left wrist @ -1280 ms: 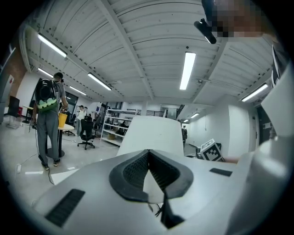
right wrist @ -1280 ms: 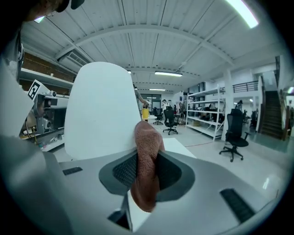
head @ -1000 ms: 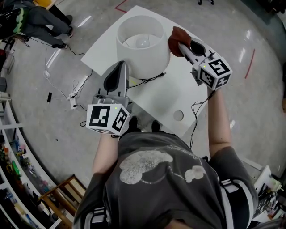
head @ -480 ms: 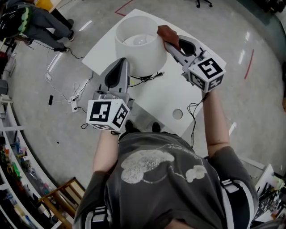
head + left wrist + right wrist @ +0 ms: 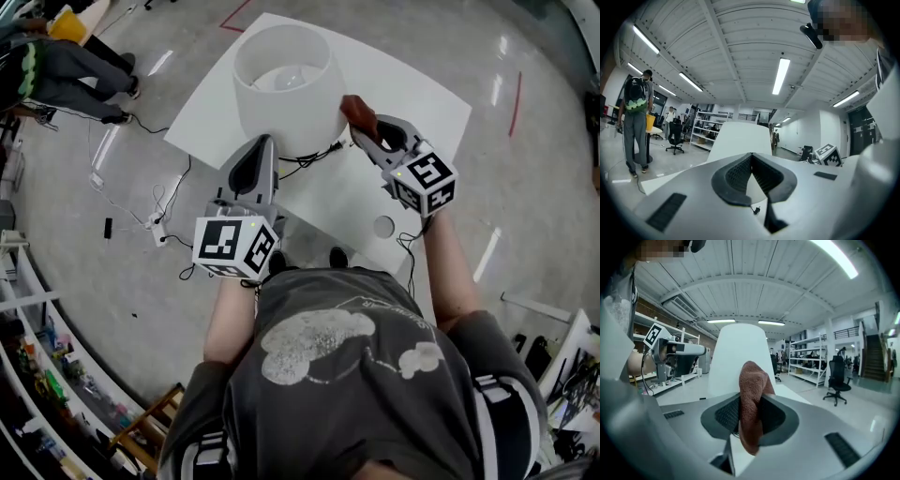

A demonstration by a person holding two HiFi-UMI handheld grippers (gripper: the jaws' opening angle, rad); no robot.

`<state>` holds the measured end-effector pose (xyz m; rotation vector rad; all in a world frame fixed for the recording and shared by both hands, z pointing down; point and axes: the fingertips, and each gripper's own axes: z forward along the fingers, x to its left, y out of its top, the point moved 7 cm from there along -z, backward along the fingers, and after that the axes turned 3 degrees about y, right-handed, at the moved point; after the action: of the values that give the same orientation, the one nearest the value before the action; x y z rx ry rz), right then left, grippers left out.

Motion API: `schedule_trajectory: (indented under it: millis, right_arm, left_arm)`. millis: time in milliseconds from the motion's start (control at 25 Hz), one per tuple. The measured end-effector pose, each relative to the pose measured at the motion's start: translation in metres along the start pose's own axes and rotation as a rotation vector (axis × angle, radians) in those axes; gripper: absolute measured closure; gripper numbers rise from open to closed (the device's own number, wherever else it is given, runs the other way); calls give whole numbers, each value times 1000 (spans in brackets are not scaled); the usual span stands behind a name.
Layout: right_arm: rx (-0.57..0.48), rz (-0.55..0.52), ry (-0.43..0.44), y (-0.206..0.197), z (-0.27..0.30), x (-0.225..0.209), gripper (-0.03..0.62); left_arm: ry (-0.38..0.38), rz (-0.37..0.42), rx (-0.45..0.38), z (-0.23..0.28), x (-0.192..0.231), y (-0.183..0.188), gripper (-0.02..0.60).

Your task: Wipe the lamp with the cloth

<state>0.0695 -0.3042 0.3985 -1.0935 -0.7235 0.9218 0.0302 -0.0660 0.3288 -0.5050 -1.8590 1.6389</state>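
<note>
Right gripper (image 5: 751, 405) pinches the brown cloth (image 5: 753, 380) between its jaws. The cloth sits just beside the right side of the lamp (image 5: 281, 103), which stands by the far left edge of the tabletop (image 5: 417, 94). Its open-topped white shade holds a bulb (image 5: 287, 81). Left gripper (image 5: 751, 157) — jaws pressed together on nothing — points at the lamp's near side.

Lab hall with storage shelves (image 5: 706, 133), office chairs (image 5: 839, 377), strip lights (image 5: 781, 75).
</note>
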Motion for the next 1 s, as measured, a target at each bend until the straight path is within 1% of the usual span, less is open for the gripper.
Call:
schedule_trajectory:
  millis: [120, 200, 320, 440, 520, 600, 720, 840, 1000]
  right_arm:
    - [61, 44, -37, -19, -5, 7, 503]
    - [71, 67, -71, -24, -7, 9, 503]
    - [38, 100, -142, -18, -13, 9, 503]
    - [-34, 119, -206, 10, -27, 12, 503]
    - [-104, 88, -223, 37, -35, 17, 503]
    - [-178, 36, -230, 65, -37, 25, 503]
    - [-245, -29, -237, 102, -33, 38, 503]
    - [-243, -67, -247, 117, -21, 49, 503]
    - [-193, -69, -273, 110, -7, 67, 503]
  left_arm:
    - [-37, -20, 37, 1, 6, -9, 574]
    - [-64, -24, 48, 2, 10, -11, 574]
    - [-105, -35, 48, 5, 19, -8, 574]
    - [-148, -24, 20, 5, 23, 8, 574]
    - [-173, -9, -8, 7, 28, 21, 574]
    - [-197, -3, -34, 9, 36, 32, 574]
    - [-228, -6, -57, 12, 45, 43, 574]
    - [-264, -8, -55, 18, 49, 46, 574]
    - [-315, -18, -28, 21, 53, 43, 574]
